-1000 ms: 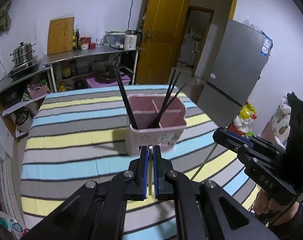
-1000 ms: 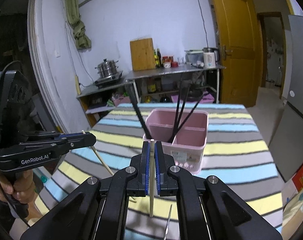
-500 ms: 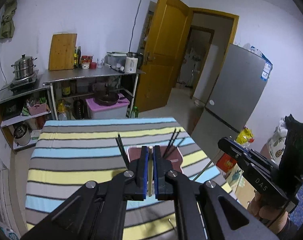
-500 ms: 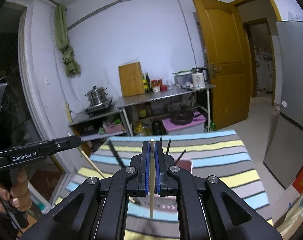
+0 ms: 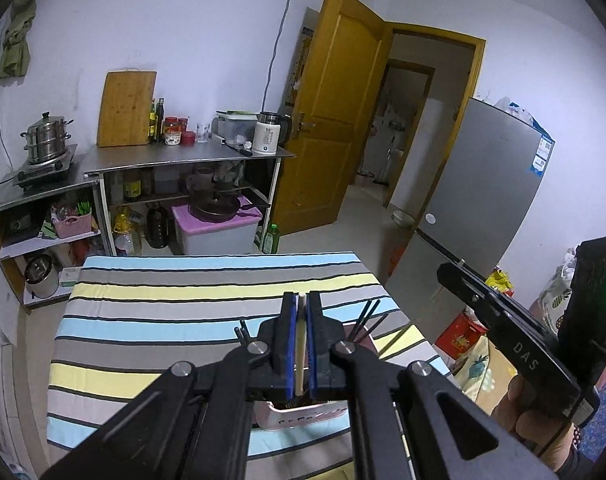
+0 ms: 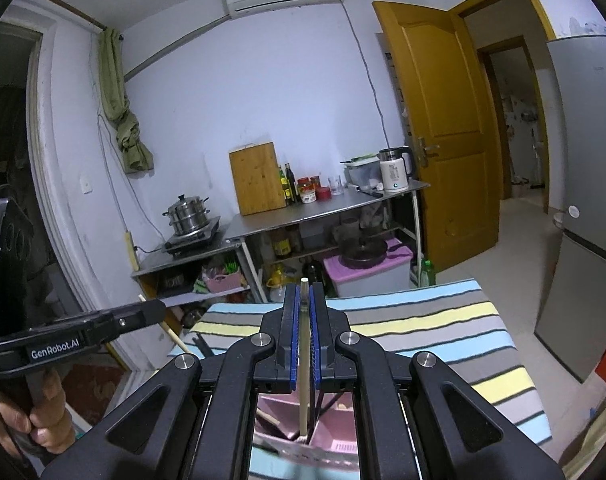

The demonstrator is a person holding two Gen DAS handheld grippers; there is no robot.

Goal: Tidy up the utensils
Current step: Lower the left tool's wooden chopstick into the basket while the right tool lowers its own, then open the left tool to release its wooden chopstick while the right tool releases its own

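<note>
My left gripper (image 5: 301,304) is shut on a pale wooden chopstick (image 5: 300,344) held upright above the pink utensil holder (image 5: 303,416), which is mostly hidden under the jaws. Several black chopsticks (image 5: 367,320) stand in the holder. My right gripper (image 6: 304,292) is shut on another pale chopstick (image 6: 303,392) whose lower end reaches down into the pink holder (image 6: 335,444). The right gripper (image 5: 503,340) shows at the right of the left wrist view; the left gripper (image 6: 83,336) with its chopstick shows at the left of the right wrist view.
The holder stands on a table with a striped cloth (image 5: 163,312). Behind are a steel shelf unit (image 5: 183,160) with a kettle, jars and a cutting board, a steamer pot (image 5: 47,140), a yellow door (image 5: 335,112) and a grey fridge (image 5: 483,200).
Both grippers have risen and tilted up over the holder, each still clamping its chopstick. The holder has dropped below the jaws in both views.
</note>
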